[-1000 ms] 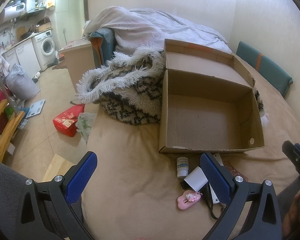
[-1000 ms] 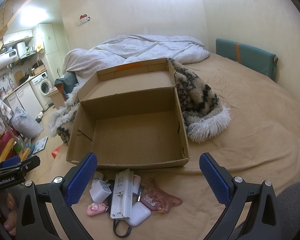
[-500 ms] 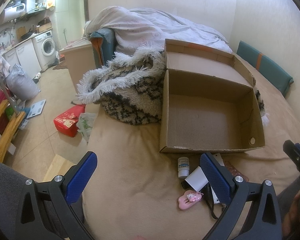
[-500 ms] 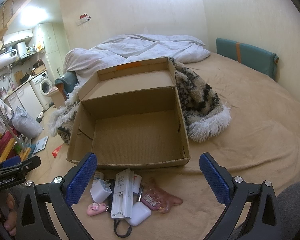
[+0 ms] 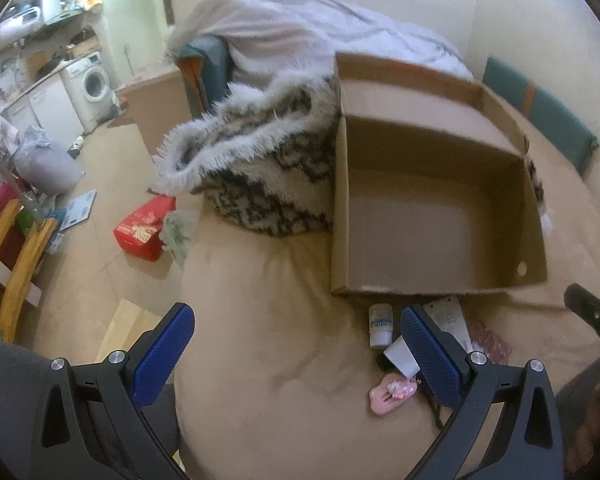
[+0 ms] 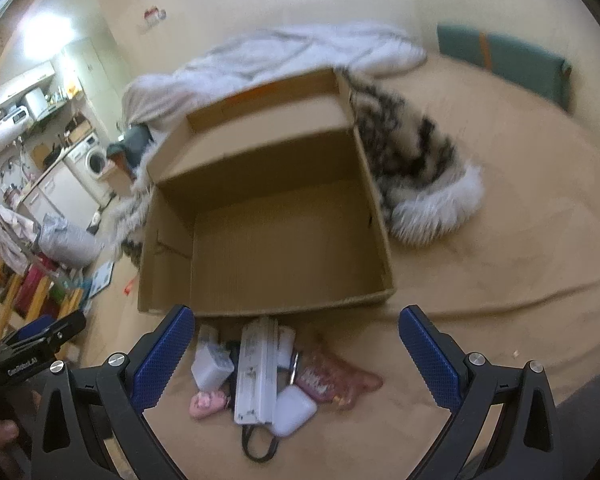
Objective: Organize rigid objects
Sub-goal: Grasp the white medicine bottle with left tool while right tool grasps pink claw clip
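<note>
An empty open cardboard box [image 6: 284,240] sits on the tan bed; it also shows in the left wrist view [image 5: 436,224]. In front of its near wall lies a pile of small objects: a long white box [image 6: 256,372], a white charger cube [image 6: 212,364], a white earbud case [image 6: 294,410], a pink hair clip [image 6: 206,404] and a pink packet [image 6: 332,380]. The left view shows a small white bottle [image 5: 381,324] and the pink clip [image 5: 392,392]. My right gripper [image 6: 296,354] is open just above the pile. My left gripper [image 5: 296,354] is open, left of the pile.
A black-and-white furry blanket [image 6: 420,172] lies beside the box, with a white duvet [image 5: 284,36] behind. A teal cushion [image 6: 504,60] rests against the wall. The bed edge drops left to a floor with a red bag [image 5: 144,232] and wooden chair [image 5: 12,248].
Both grippers have moved forward and down toward the pile and the box, which now look larger and blurred. Both stay open and empty.
</note>
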